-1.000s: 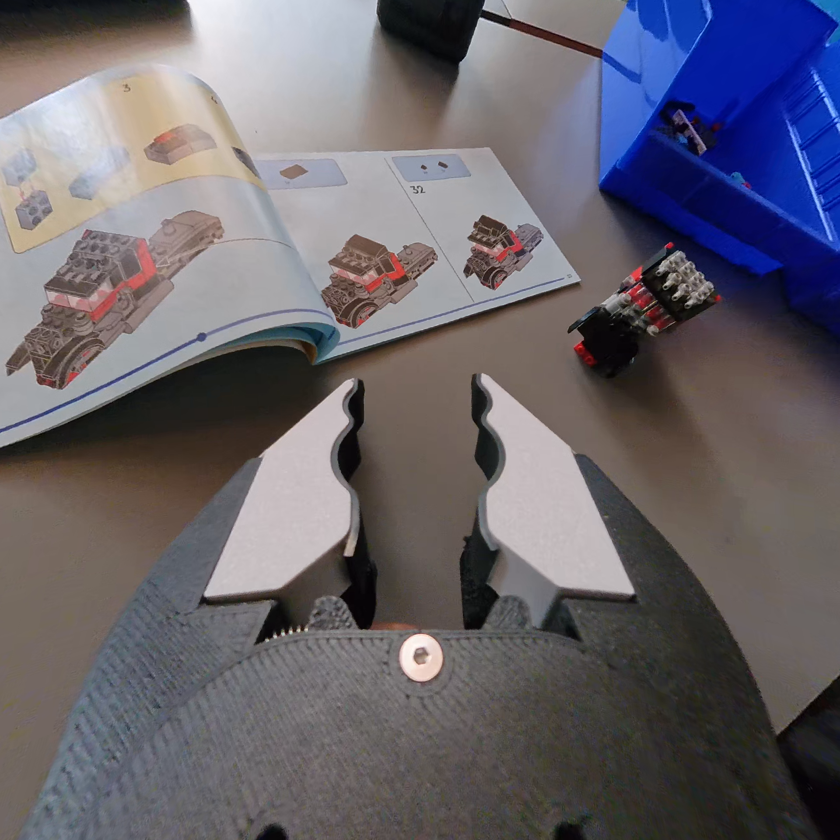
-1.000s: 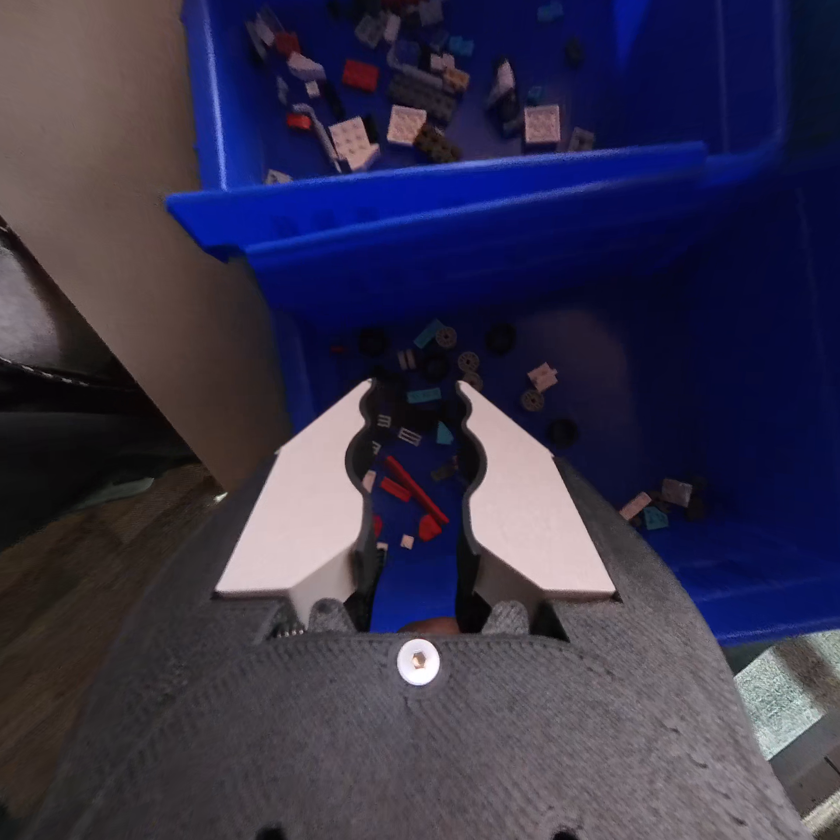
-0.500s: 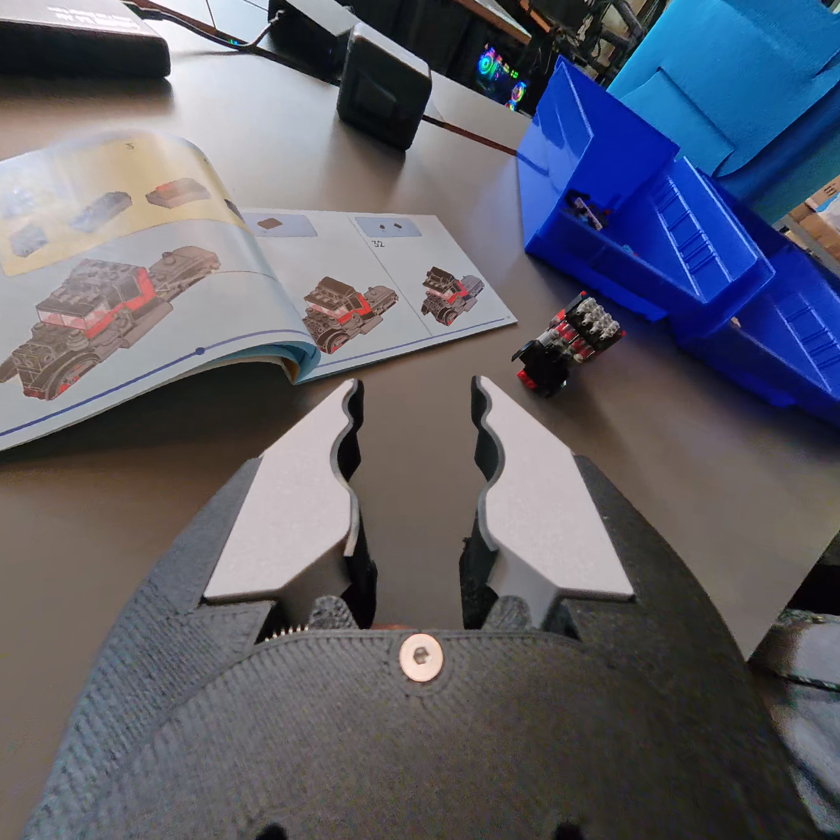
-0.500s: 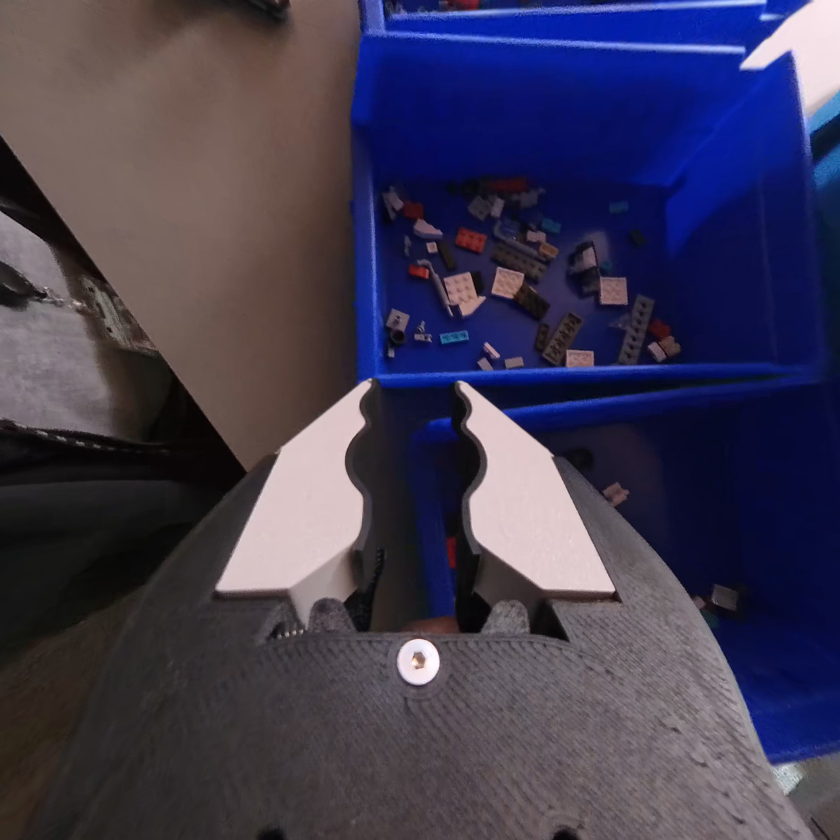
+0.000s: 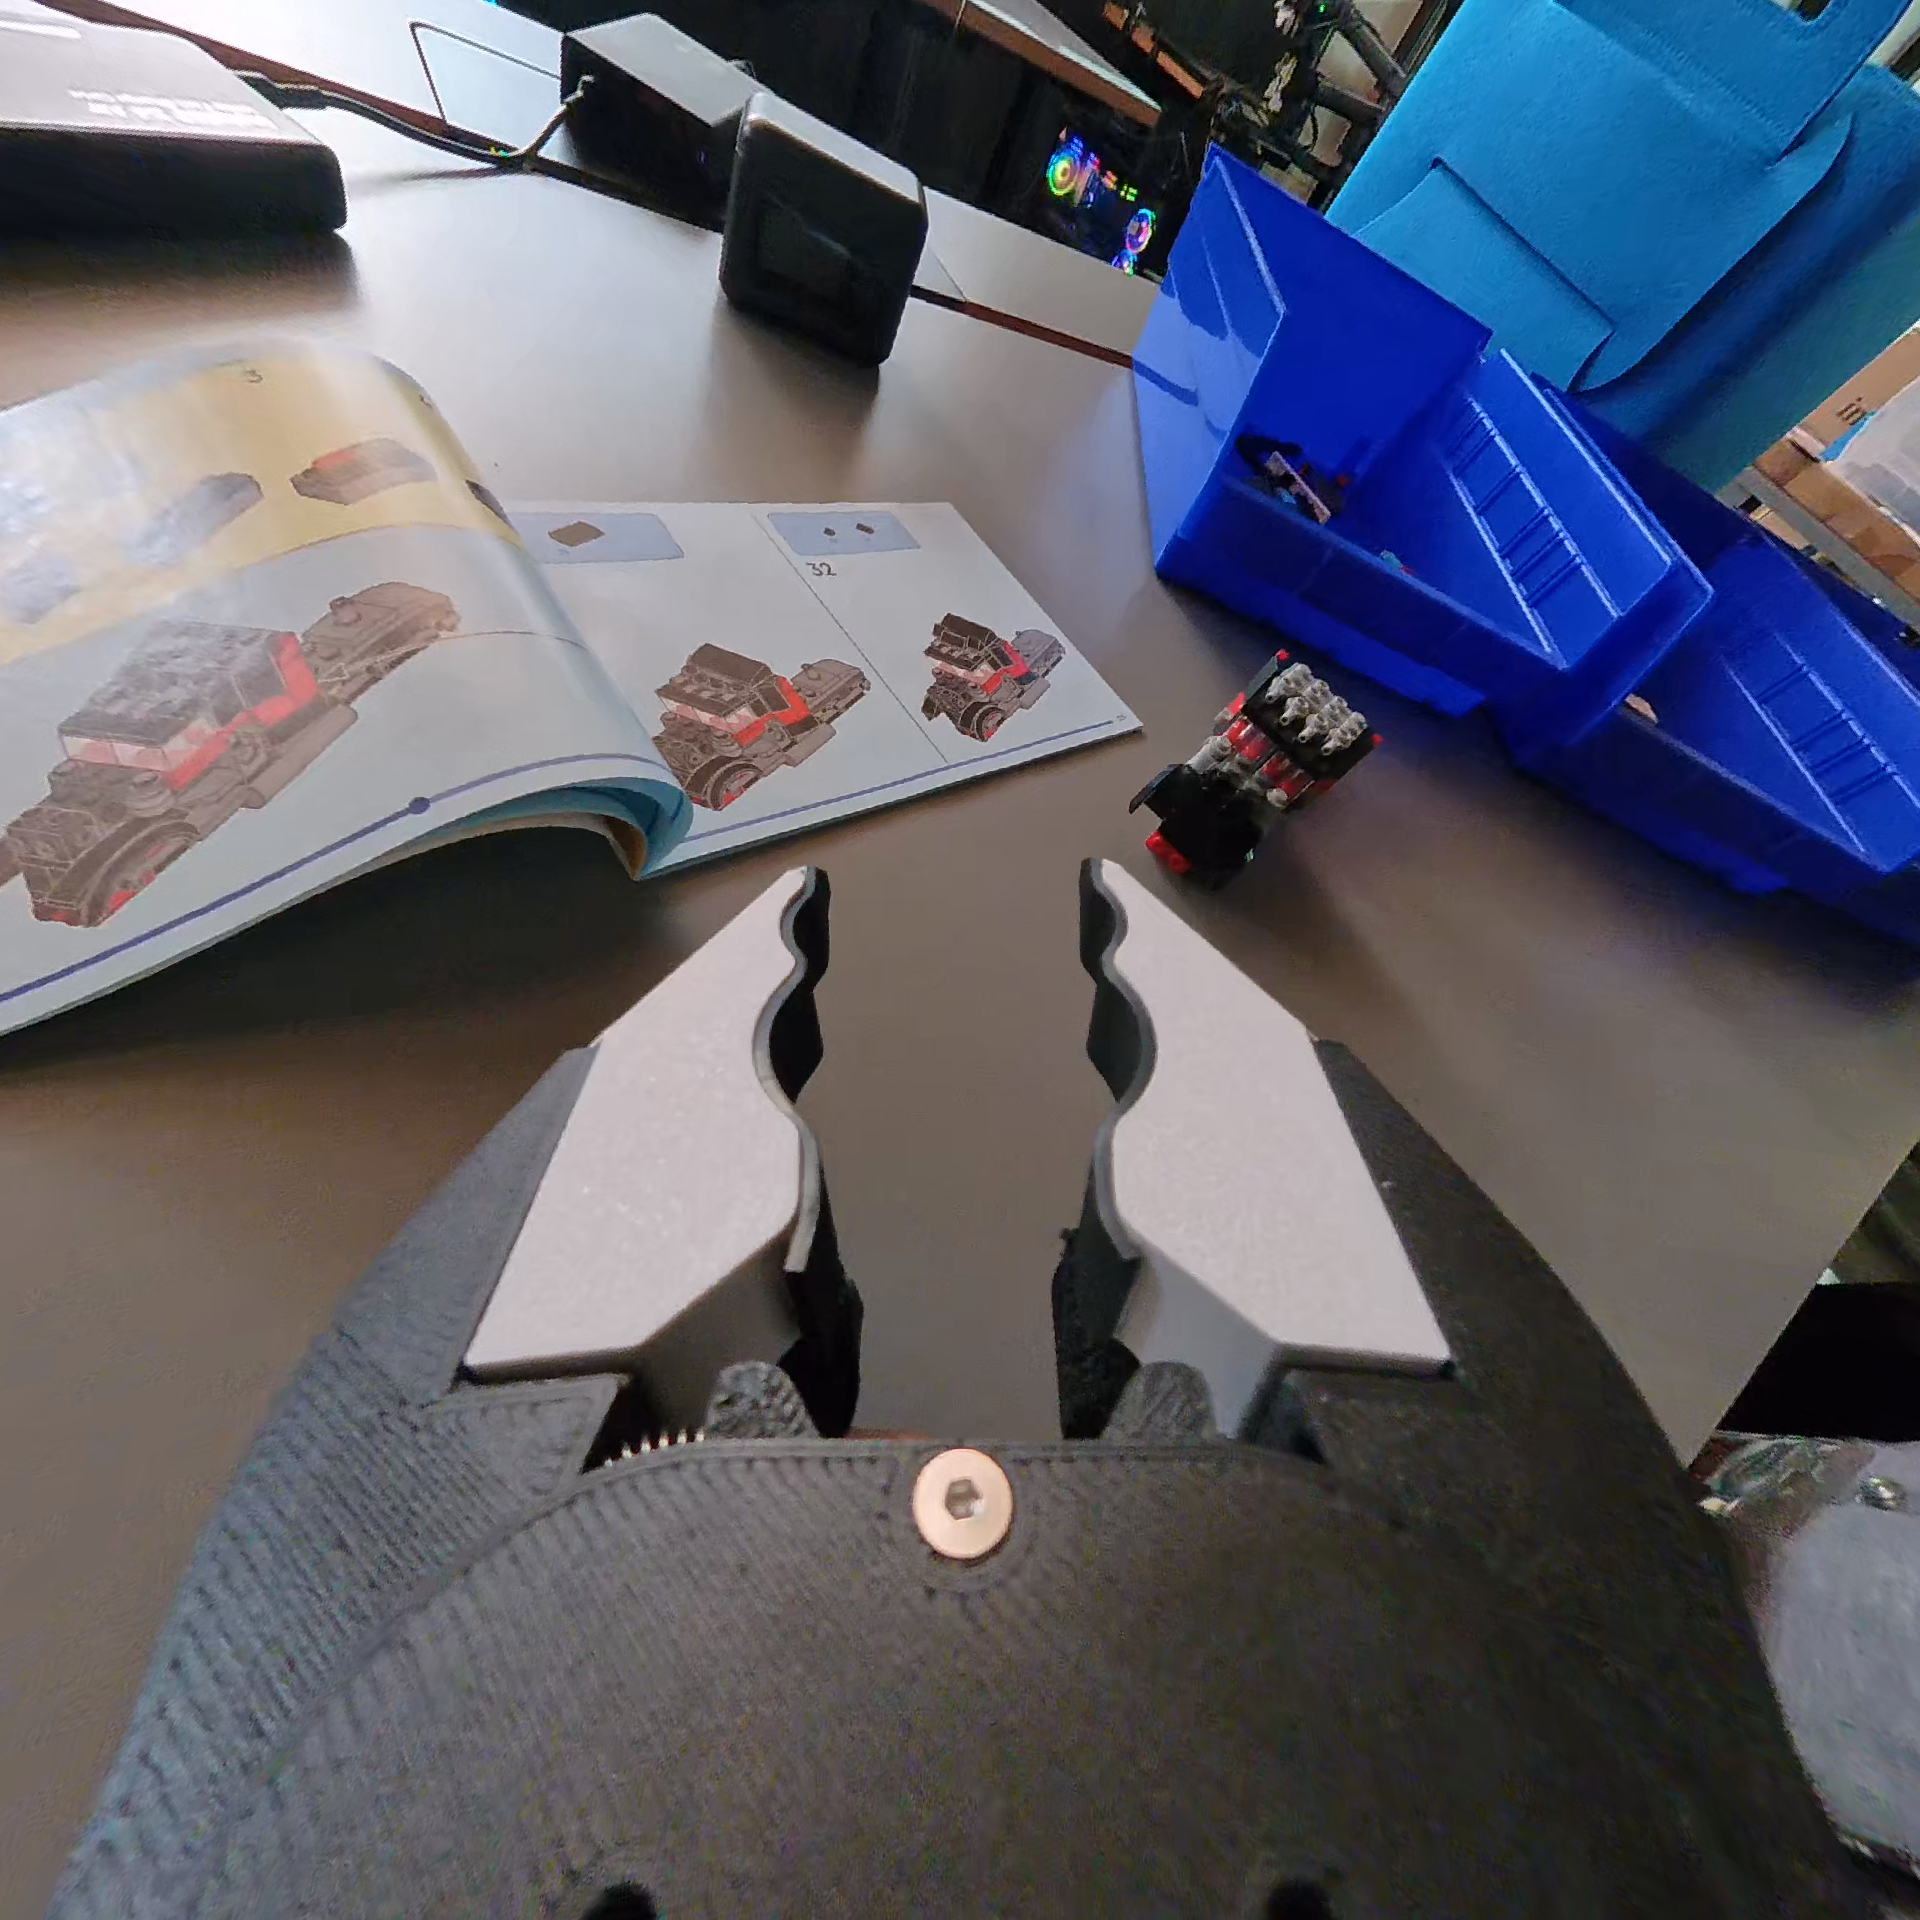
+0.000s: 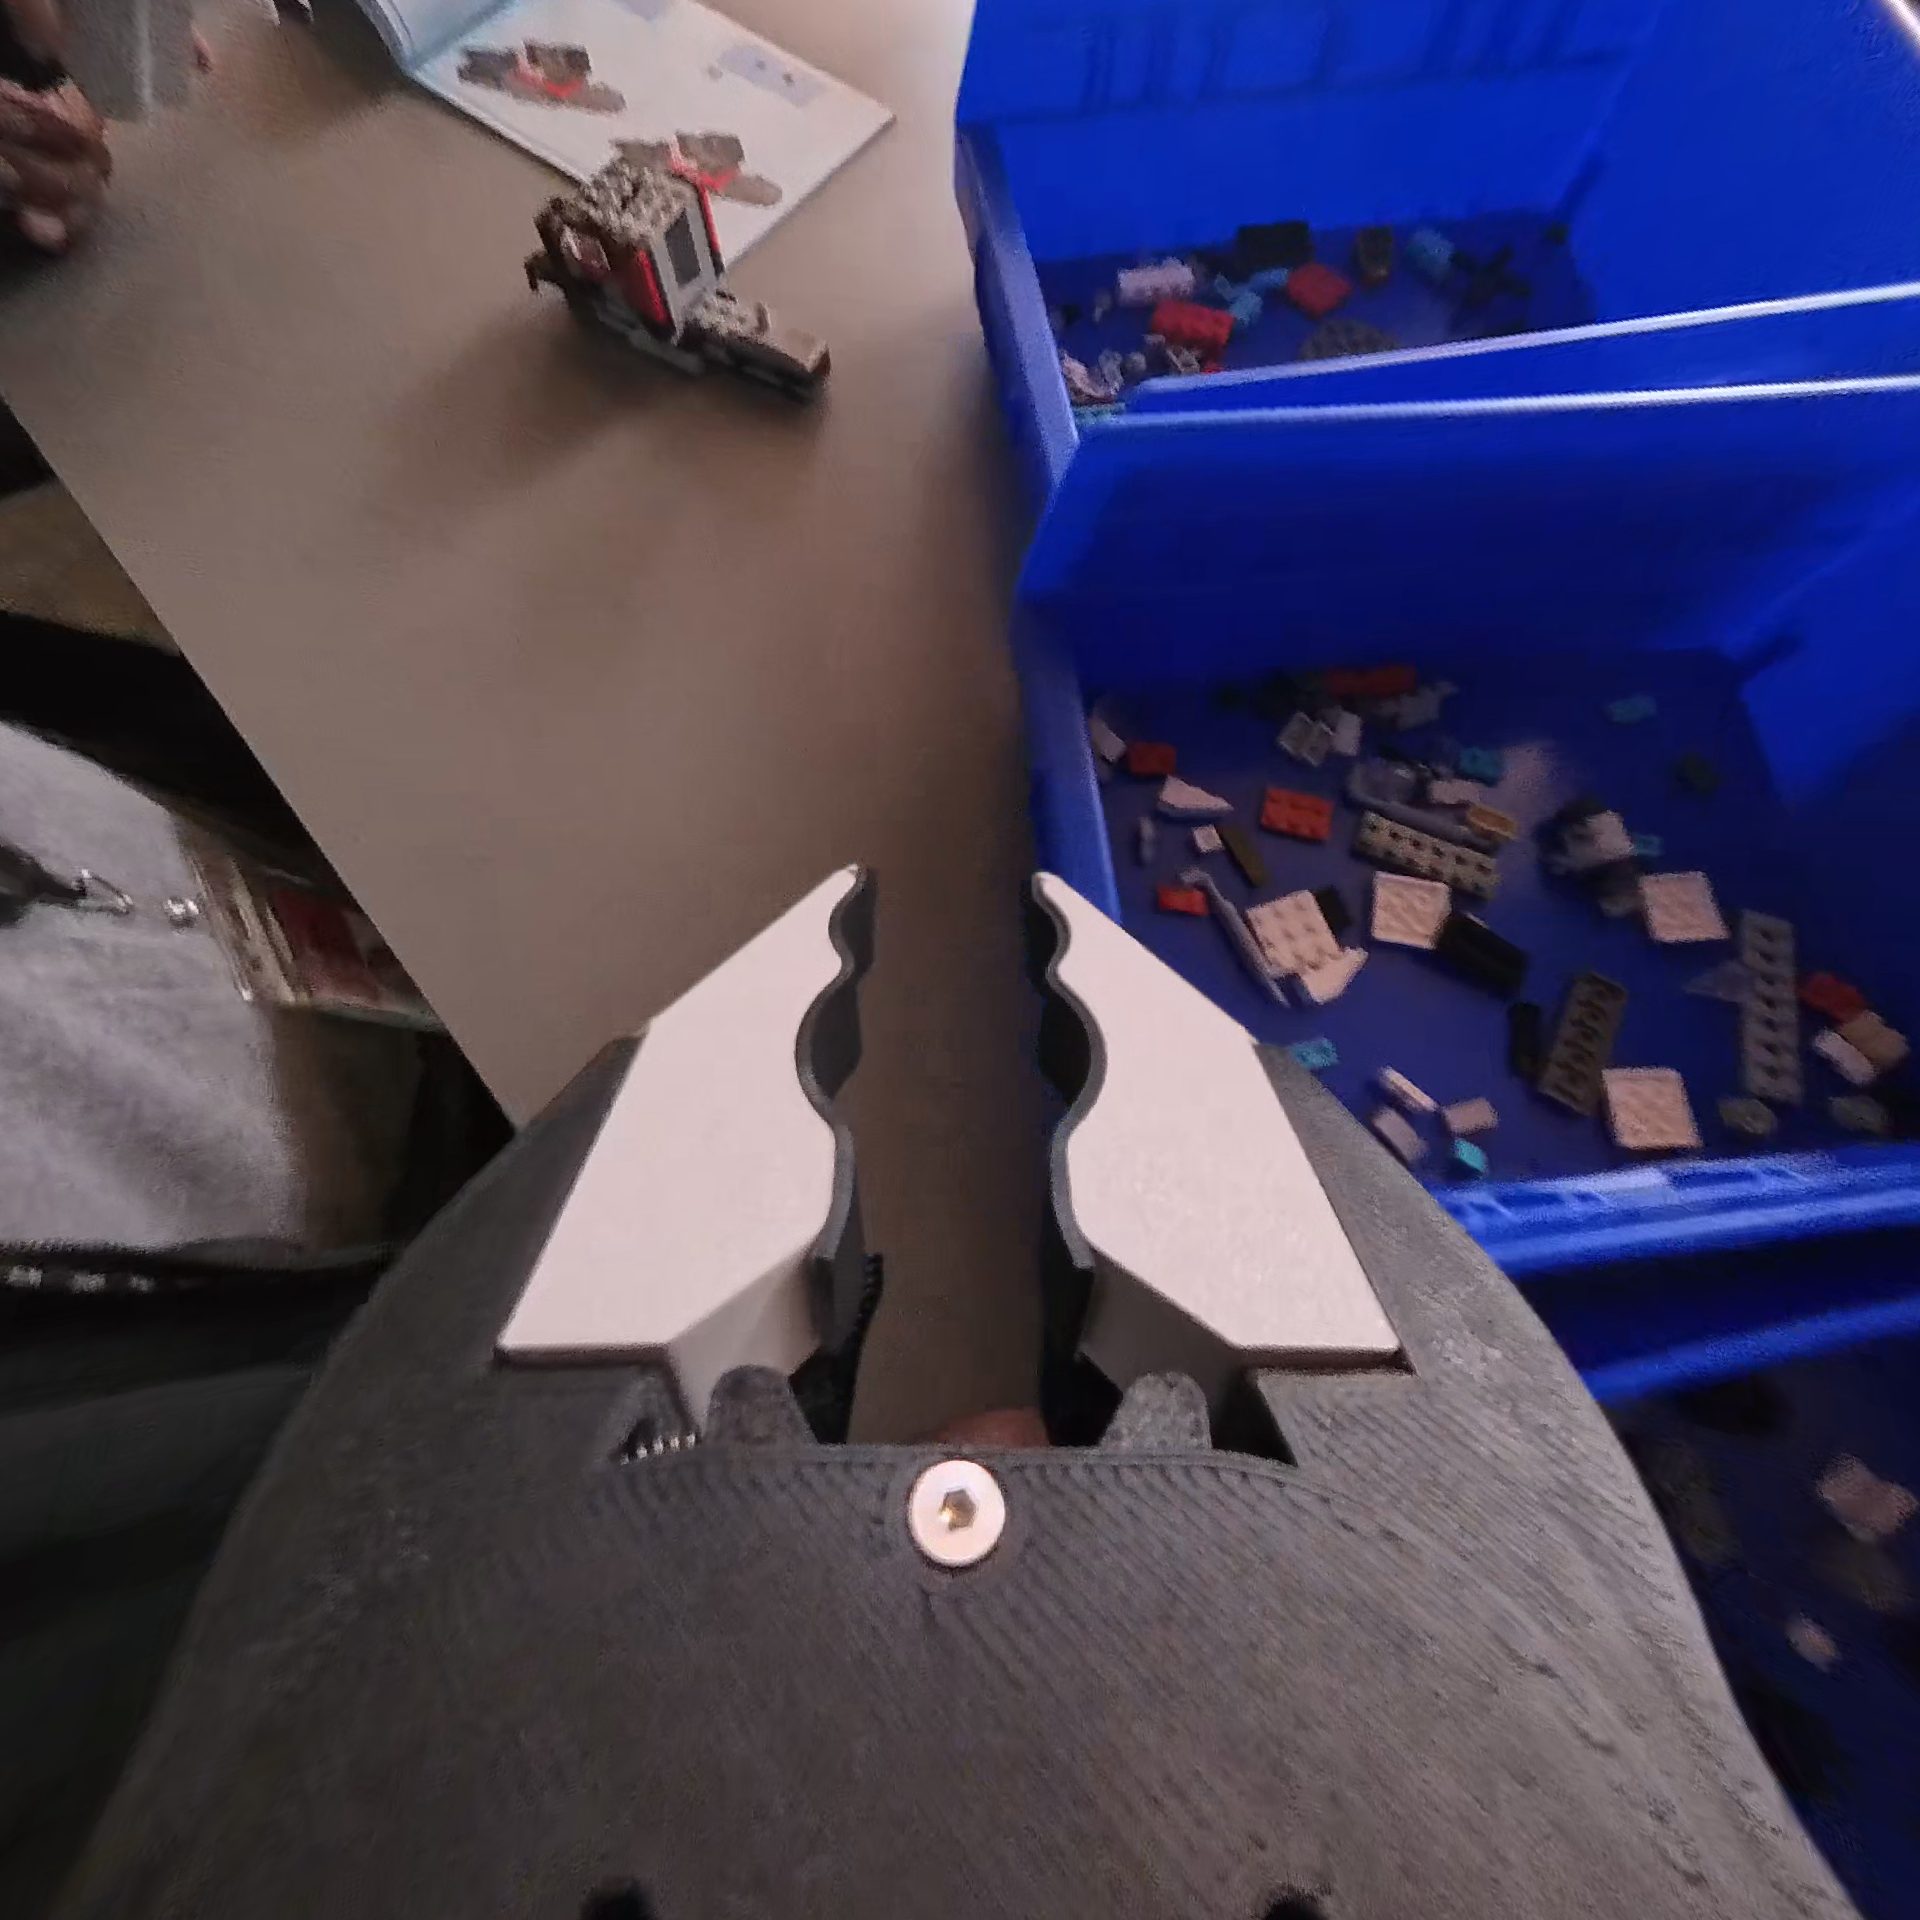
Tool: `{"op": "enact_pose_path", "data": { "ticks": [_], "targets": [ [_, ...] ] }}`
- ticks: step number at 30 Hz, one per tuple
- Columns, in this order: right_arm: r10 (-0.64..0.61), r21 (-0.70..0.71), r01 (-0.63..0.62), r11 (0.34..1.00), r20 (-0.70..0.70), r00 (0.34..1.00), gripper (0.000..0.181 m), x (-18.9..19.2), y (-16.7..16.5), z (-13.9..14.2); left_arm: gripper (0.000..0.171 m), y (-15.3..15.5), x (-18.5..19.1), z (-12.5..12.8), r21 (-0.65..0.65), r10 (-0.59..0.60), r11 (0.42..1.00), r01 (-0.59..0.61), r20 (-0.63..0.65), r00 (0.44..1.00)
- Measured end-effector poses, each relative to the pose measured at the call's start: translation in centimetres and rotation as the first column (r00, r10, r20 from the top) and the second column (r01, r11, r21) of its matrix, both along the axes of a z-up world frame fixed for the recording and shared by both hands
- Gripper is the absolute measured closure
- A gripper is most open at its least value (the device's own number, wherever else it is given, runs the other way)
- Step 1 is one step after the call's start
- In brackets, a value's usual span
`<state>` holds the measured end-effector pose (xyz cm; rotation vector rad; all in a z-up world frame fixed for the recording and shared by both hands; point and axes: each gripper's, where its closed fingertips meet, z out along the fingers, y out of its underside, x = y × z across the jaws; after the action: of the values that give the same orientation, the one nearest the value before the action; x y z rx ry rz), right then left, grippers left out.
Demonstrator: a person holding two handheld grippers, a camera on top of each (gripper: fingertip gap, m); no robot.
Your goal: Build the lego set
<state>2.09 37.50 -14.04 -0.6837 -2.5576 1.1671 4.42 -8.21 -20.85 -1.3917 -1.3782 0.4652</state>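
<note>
A partly built black, red and grey lego truck lies on the brown table, just right of the open instruction booklet. It also shows in the right wrist view, far ahead. My left gripper is open and empty, a little above the table, short of the truck and to its left. My right gripper is open and empty over the table's front edge, beside the blue bins. Loose bricks lie in the near bin and the farther bin.
Blue bins line the table's right side. Two black boxes with cables and a dark flat device stand at the back. A person's grey-sleeved arm and hand show at the left. About 45 centimetres separates my left fingertips from my right.
My right gripper pulled back out of the bin and swung left over the table edge, bringing the truck into view. My left gripper tilted up and drew back slightly; the truck stayed put.
</note>
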Motion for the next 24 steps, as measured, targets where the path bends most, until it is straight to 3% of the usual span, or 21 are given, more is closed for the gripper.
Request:
{"op": "enact_pose_path", "data": {
  "ticks": [8, 15, 24],
  "targets": [
    [-0.025, -0.236, 0.027, 0.971, 0.012, 1.000, 0.153, -0.5, -8.4, -4.7, 0.120, -0.2, -0.1, -0.2, -0.031, 0.028, 0.999, -0.027, 0.006, 1.000],
    [0.005, -0.371, 0.000, 0.929, 0.014, 1.000, 0.154, -2.1, -15.0, -5.0, 0.120, -0.3, -0.2, -0.3, -0.064, 0.049, 0.997, -0.048, 0.006, 0.999],
    [-0.016, -0.315, 0.042, 0.948, 0.084, 0.996, 0.153, -4.9, -18.7, -6.9, 0.121, -0.7, -0.2, -0.2, 0.002, 0.050, 0.999, -0.050, 0.018, 0.999]
  ]
}}
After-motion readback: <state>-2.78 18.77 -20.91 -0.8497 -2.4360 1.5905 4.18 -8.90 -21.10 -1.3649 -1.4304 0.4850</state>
